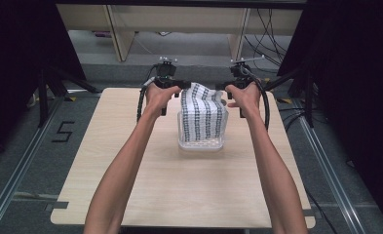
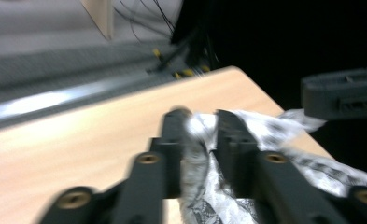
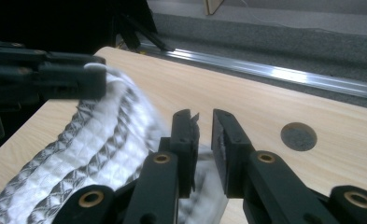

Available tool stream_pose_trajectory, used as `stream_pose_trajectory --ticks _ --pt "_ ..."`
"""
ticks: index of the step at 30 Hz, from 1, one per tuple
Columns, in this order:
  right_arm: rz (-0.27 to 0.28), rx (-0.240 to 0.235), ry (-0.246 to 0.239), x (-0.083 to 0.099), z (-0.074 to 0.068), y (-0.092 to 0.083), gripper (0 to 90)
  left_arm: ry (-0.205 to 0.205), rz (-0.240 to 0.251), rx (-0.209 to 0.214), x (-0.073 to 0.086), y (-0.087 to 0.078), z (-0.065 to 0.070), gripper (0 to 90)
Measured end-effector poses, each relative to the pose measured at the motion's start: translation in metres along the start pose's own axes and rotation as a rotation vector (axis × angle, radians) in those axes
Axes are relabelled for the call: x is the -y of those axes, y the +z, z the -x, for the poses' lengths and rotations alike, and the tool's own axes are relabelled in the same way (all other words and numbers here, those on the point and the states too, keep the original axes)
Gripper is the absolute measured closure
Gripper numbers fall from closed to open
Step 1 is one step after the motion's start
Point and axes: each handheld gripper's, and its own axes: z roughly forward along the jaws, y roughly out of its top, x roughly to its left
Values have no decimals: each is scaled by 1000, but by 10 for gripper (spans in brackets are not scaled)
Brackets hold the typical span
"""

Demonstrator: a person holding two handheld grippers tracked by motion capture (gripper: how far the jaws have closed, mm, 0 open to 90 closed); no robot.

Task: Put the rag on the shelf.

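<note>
A white cloth patterned with dark chequered stripes (image 1: 203,114) is held stretched above a clear plastic tub (image 1: 201,144) on a pale wooden table (image 1: 130,165), one edge between the slightly parted left gripper (image 1: 175,86), the other between the narrowly parted right gripper (image 1: 224,87).

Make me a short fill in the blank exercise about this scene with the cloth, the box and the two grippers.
1. The patterned cloth hangs into a clear plastic ____ on the table.
2. The cloth's pattern is black on ____.
3. The left gripper and the right gripper each have a ____ edge of the cloth between their jaws.
4. The tabletop is made of light ____.

Missing words: box; white; top; wood
</note>
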Motion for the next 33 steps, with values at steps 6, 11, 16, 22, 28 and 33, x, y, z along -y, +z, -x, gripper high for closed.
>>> stream_pose_trajectory --ticks 6,11,16,22,28,33 --pt "-4 1 16 4 0 5 786 -24 -48 -79 3 9 -2 407" --pt "13 -18 -8 4 -3 3 776 -9 -72 -69 5 9 -2 368" --pt "-3 -12 -25 3 -6 -3 753 2 -72 -72 5 3 0 351" --pt "3 -5 -42 3 -6 -10 699 6 -80 -78 3 -7 1 349" --pt "17 -7 -53 6 -3 -18 595 11 -82 -68 4 -17 4 334" --pt "37 -4 -61 10 -3 -23 543 12 -80 -74 3 -28 8 323"
